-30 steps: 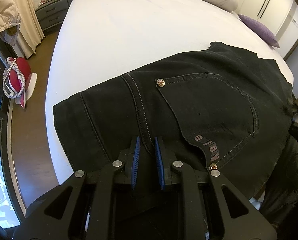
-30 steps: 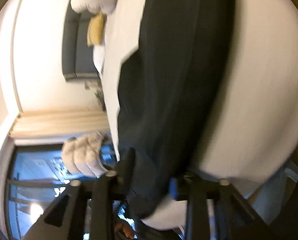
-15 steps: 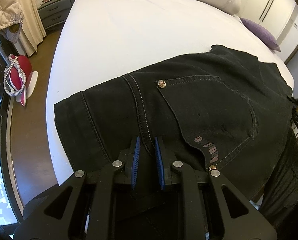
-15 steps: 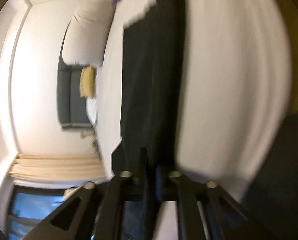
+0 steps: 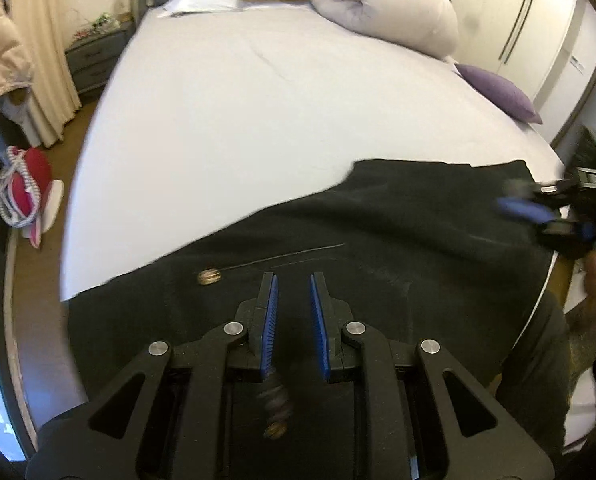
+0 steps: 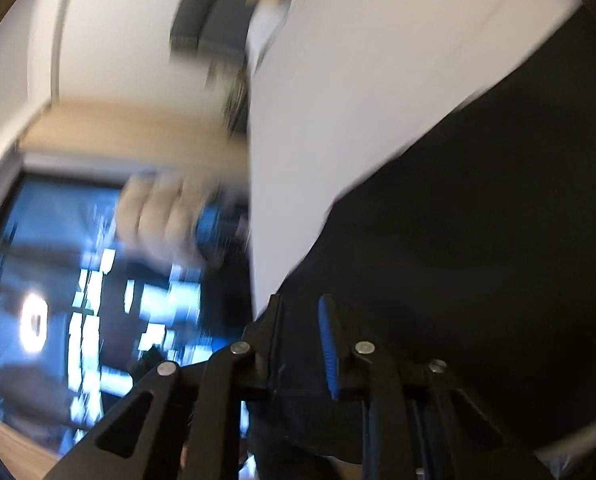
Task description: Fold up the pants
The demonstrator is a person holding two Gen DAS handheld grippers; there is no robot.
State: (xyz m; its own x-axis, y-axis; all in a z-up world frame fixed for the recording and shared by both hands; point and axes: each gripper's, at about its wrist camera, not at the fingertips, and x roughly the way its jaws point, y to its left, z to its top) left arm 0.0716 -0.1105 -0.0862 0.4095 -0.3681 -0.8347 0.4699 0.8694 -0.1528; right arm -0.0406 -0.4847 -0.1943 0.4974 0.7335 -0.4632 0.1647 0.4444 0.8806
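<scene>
The black pants [image 5: 377,248] lie spread on the bed [image 5: 258,112], directly under and ahead of the left gripper [image 5: 292,308]. Its blue-padded fingers [image 5: 269,320] stand a narrow gap apart with dark cloth showing between them; they seem to hold nothing, though blur near their base makes this uncertain. A metal rivet [image 5: 209,277] sits just left of the fingertips.

The garment's long axis runs across the fingers, from their near left out to the far right. At that far-right end the right gripper [image 5: 537,216] sits at the cloth's edge, smeared by motion. In its own view the right gripper [image 6: 301,332] has fingers [image 6: 327,344] slightly apart, over or against the pants [image 6: 477,220]; whether cloth is pinched I cannot tell.

Judging from this, each gripper is nearest its own end, so a fold would likely bring one end along that long axis toward the other.
</scene>
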